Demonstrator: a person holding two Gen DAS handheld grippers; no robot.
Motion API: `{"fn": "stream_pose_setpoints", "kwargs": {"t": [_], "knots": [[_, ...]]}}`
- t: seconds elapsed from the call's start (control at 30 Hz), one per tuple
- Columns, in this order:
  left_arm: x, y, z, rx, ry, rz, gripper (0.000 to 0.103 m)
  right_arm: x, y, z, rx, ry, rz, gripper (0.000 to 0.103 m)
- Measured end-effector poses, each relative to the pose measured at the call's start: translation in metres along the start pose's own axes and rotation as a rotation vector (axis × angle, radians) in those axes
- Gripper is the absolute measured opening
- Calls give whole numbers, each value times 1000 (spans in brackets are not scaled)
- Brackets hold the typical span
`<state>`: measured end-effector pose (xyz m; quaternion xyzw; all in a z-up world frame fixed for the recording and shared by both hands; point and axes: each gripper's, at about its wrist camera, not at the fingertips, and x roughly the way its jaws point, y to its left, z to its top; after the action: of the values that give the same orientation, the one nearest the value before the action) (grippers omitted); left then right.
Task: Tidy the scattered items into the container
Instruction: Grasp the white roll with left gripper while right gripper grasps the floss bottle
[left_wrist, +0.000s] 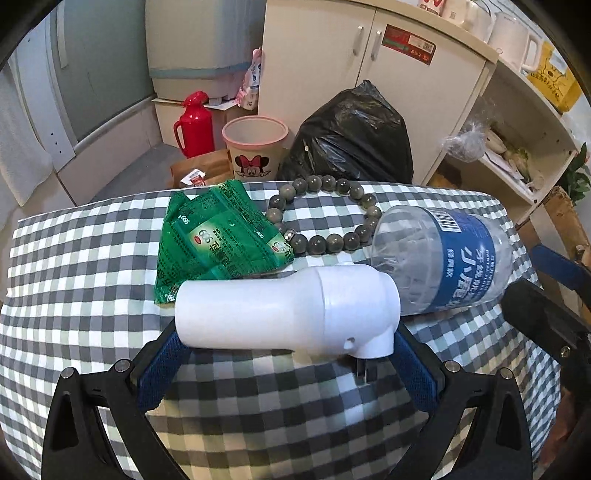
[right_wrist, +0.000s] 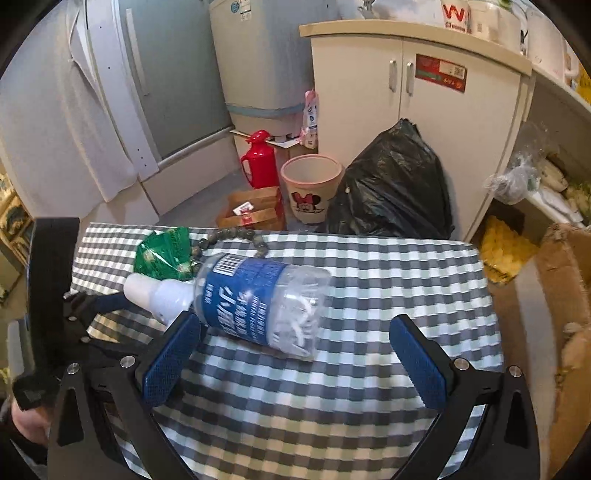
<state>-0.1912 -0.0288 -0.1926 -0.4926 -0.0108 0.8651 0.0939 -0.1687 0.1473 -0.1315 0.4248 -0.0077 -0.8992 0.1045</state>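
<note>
Your left gripper (left_wrist: 288, 354) is nearest the work: its blue pads sit spread on either side of the white plug-in device (left_wrist: 284, 308), which lies on its side across the checked cloth (left_wrist: 92, 295). Whether the pads already touch it is hard to tell, so treat the jaws as wide and not yet clamped. Centre the white body between the pads before squeezing; its smooth round barrel looks likely to roll or slip, so close on the thicker end near the prongs at 5 o'clock.

Your right gripper (right_wrist: 295, 354) hangs with jaws wide apart and nothing in them, the clear tub with the blue label (right_wrist: 258, 302) lying just ahead at 11 o'clock. That tub touches the white device, so lifting one may nudge the other; lift straight up.

Further out at 11 o'clock in the left view lie the green sachets (left_wrist: 218, 236), and at 12 o'clock the bead bracelet (left_wrist: 325, 214), partly under the sachets' edge.

Which container should receive them I cannot tell; the pink-rimmed bin (left_wrist: 255, 147) on the floor beyond is one candidate.
</note>
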Motion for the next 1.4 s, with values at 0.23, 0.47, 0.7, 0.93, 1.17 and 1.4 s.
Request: {"fn": "stream_pose_setpoints", "kwargs": {"t": [0.23,0.47,0.7,0.93,1.17,1.4], "knots": [[1,5,2,-4,-15,4,103,18,12,11,8,27,12,103],[1,14,2,-22,-21,-9,103,38,21,14,6,52,21,103],[-2,18,0,-33,-34,-33,103,55,16,17,29,83,3,103],[-5,19,-2,-43,-54,-42,102,59,7,13,57,96,17,103],[-8,20,-5,-53,-60,-38,102,54,0,6,46,80,40,98],[-16,22,-8,-58,-68,-18,102,45,-6,0,65,76,52,98]]}}
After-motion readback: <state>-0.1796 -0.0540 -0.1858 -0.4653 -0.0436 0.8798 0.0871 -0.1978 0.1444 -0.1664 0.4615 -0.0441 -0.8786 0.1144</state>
